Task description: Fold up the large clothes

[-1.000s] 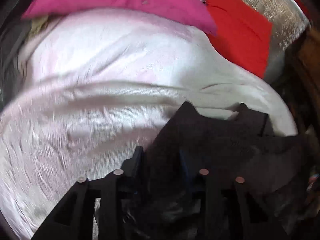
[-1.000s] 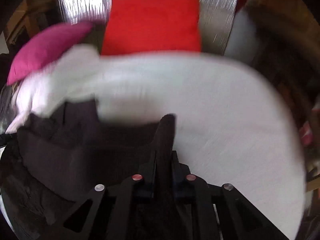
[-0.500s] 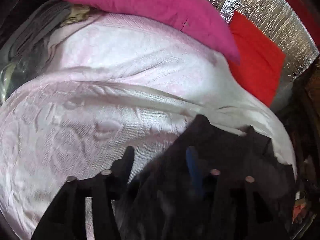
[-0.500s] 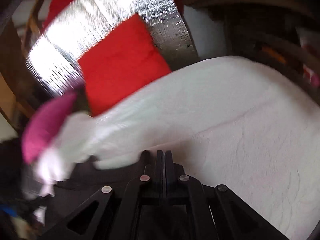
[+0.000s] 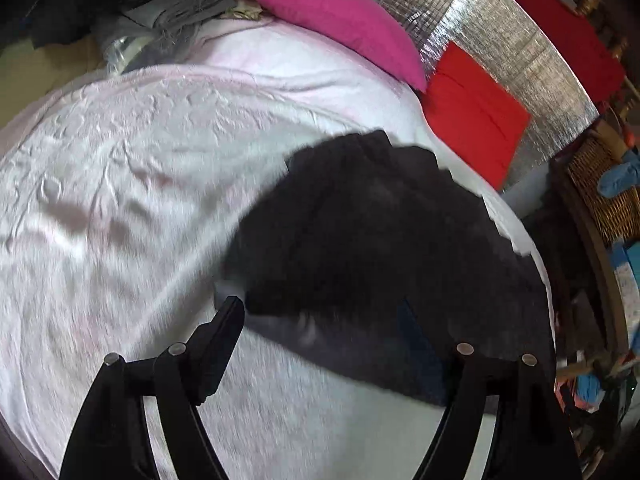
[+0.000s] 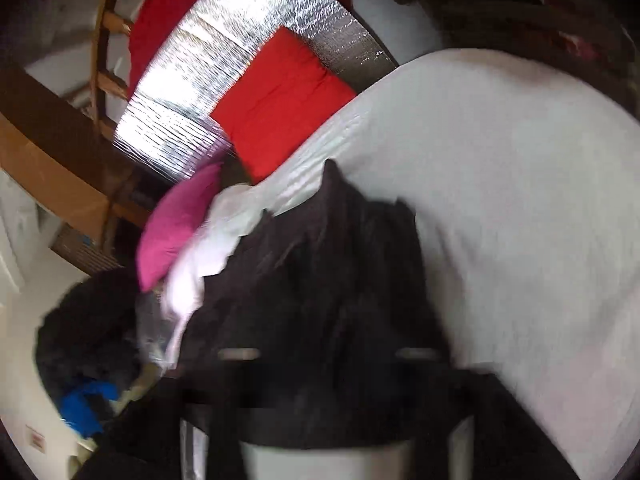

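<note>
A black garment (image 5: pixel 384 240) lies bunched on the white bed sheet (image 5: pixel 120 208). In the left wrist view my left gripper (image 5: pixel 320 320) is open wide. Its left finger (image 5: pixel 218 336) is over bare sheet and its right finger is dark against the garment's near edge. In the right wrist view the same garment (image 6: pixel 332 292) fills the lower middle. My right gripper (image 6: pixel 328 364) is blurred, its fingers spread wide apart, with the garment lying between and over them.
A pink pillow (image 5: pixel 340 20) and a red cushion (image 5: pixel 472 116) lie at the head of the bed against a silver foil panel (image 5: pixel 500 48). Grey clothes (image 5: pixel 176 16) are piled at the far left. A wicker basket (image 5: pixel 600 184) stands on the right.
Both grippers were shut on the black garment and have opened. The garment has dropped onto the sheet. The left gripper has pulled back and up; the right view has tilted.
</note>
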The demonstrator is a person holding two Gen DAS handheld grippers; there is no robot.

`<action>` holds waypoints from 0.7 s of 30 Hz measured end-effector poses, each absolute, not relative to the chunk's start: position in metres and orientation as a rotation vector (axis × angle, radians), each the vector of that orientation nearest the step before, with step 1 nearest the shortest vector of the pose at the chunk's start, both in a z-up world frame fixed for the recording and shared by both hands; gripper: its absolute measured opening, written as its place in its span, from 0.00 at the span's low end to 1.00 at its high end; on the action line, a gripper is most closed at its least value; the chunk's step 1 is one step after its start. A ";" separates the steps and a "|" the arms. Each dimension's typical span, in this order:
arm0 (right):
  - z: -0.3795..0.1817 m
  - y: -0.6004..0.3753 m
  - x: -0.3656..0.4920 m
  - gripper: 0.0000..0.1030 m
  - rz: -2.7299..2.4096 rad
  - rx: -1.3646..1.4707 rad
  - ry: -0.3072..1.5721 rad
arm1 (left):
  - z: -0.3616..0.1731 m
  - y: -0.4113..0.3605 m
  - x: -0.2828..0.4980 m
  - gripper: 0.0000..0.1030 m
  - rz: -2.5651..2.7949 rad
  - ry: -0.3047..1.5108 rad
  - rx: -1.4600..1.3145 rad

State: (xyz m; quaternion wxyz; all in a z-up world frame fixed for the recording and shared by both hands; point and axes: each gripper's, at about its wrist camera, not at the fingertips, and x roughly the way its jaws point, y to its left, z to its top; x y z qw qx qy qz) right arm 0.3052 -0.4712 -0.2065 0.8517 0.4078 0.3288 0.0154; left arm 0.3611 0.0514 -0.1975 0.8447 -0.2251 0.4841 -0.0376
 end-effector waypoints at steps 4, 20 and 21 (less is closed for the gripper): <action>-0.208 -0.451 0.269 0.97 0.086 0.915 0.701 | -0.213 0.046 0.349 0.77 -0.115 1.101 -0.547; -0.291 -0.453 0.312 0.96 -0.045 1.216 0.786 | -0.251 0.061 0.399 0.86 -0.036 1.049 -0.885; -0.292 -0.453 0.317 0.96 -0.062 1.217 0.771 | -0.252 0.061 0.401 0.86 -0.031 1.036 -0.903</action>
